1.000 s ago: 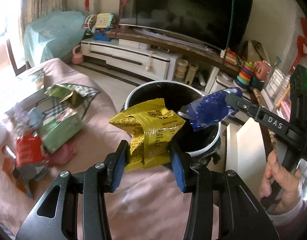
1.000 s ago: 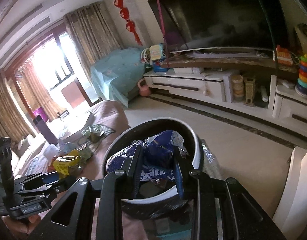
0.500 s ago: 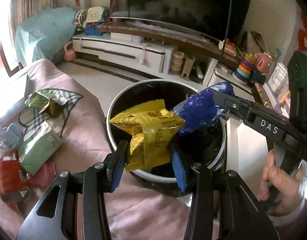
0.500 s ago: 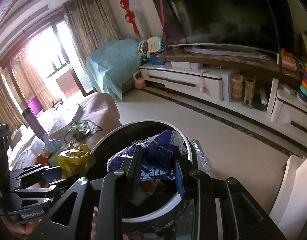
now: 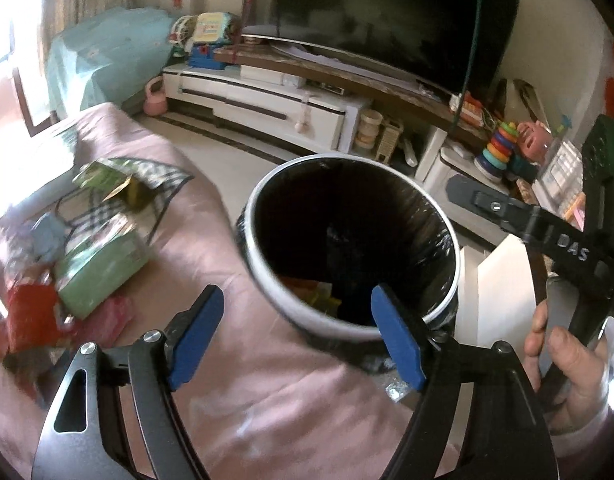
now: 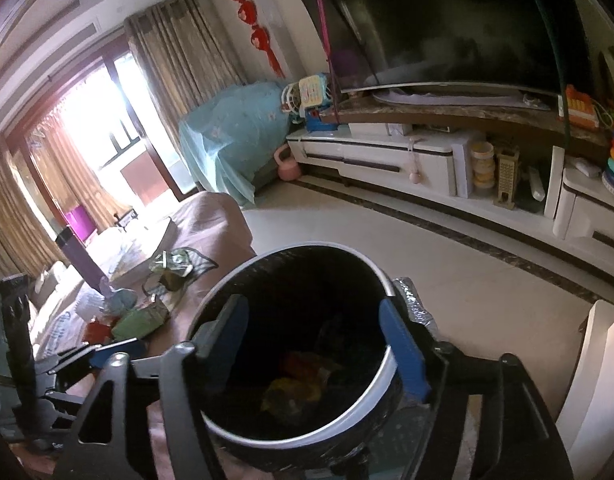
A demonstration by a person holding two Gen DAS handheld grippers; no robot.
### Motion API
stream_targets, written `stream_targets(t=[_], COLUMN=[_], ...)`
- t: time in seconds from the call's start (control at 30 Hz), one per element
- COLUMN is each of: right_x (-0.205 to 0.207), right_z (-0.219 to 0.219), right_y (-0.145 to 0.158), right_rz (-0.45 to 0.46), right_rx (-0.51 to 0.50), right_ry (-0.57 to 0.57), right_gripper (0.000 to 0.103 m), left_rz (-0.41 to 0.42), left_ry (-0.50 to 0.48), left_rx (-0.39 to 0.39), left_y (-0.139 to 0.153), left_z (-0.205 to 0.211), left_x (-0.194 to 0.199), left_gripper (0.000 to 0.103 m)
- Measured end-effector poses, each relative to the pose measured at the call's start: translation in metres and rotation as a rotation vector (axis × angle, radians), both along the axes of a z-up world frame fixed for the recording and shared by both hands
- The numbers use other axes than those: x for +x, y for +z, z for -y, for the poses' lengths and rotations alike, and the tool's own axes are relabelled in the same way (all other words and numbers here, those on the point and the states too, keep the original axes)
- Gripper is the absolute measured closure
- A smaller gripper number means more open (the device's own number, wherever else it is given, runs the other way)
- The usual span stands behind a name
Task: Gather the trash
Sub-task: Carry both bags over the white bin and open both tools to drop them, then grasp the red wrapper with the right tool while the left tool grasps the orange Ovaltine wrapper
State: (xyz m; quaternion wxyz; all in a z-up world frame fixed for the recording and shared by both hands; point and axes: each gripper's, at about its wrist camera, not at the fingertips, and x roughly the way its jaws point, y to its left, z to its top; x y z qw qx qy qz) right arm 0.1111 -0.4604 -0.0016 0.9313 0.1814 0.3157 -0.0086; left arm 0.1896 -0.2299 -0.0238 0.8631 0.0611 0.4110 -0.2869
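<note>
Upright white-rimmed black-lined bin point(image 5: 387, 330), wrappers point(image 6: 295, 390) at its bottom; more litter point(image 5: 87, 268) on pink cover

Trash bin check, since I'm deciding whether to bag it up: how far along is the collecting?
Some is done: wrappers lie inside the trash bin. Nothing is in hand; the left gripper and right gripper have empty jaws, opening over the bin. Left: a green packet, a red wrapper and other litter on the pink cover.

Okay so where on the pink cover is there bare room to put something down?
The pink cover is bare in front of the trash bin, between the bin and the left tongs, whose jaws are opening with nothing between them. Its far left is crowded: green packet, red wrapper and checked bag.
</note>
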Motion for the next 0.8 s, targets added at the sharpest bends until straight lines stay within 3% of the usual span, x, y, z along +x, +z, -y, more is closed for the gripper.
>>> stream_targets(t=[0.13, 0.43, 0.8], right_x=[-0.011, -0.032, -0.029], right_z=[-0.016, -0.069, -0.134], right_y=[0.001, -0.001, -0.017], right_rz=[0.018, 0.038, -0.004], right_rx=[0.035, 0.108, 0.117], right_ry=[0.022, 0.096, 0.222], right_gripper=[0.015, 0.004, 0.003], left_rz=[0.005, 0.019, 0.0], left_ry=[0.039, 0.175, 0.339], left_rx=[-0.008, -0.03, -0.051], left_y=[-0.001, -0.004, -0.015], left_z=[-0.022, -0.099, -0.179], left_x=[-0.012, -0.035, -0.044], left_gripper=[0.024, 0.023, 0.023])
